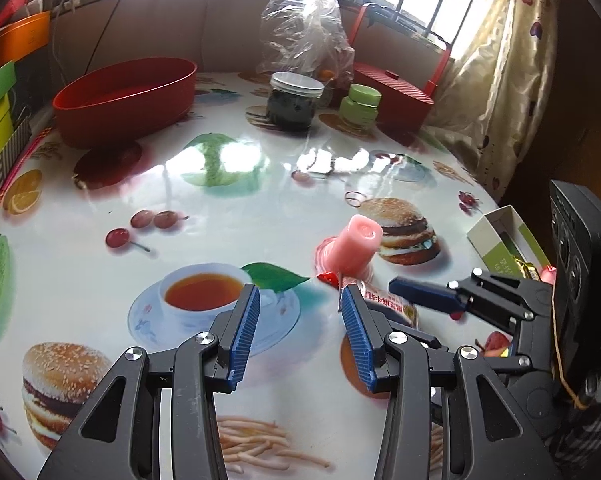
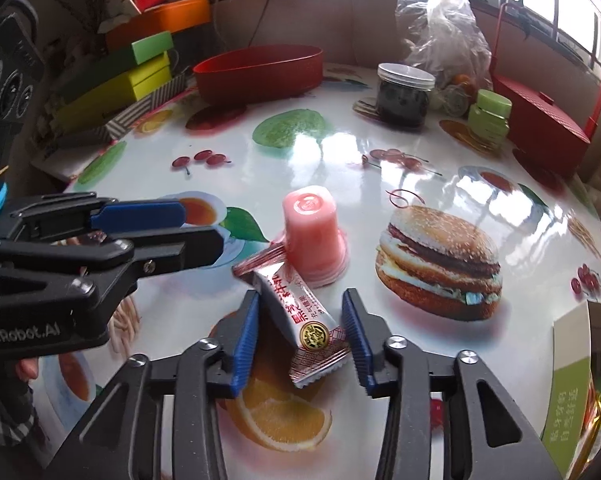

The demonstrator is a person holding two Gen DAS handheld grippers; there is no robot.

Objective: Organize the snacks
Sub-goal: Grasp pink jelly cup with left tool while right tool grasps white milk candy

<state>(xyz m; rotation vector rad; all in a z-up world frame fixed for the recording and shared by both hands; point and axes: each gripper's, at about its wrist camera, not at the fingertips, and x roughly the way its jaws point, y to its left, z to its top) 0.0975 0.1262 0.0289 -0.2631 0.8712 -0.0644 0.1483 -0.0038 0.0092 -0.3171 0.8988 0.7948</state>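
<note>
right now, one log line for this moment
right gripper: open around candy | left gripper: open, empty | jelly cup: on table

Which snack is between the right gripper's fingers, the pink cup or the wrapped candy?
The wrapped candy, red-and-white, lies between the right gripper fingers. The pink jelly cup sits upside down beyond it.

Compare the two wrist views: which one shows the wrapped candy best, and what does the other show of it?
The right wrist view. There the wrapped candy lies whole between the right gripper fingers, print readable, its far end by the pink jelly cup. The left wrist view shows only part of it, hidden behind a finger of the left gripper.
</note>
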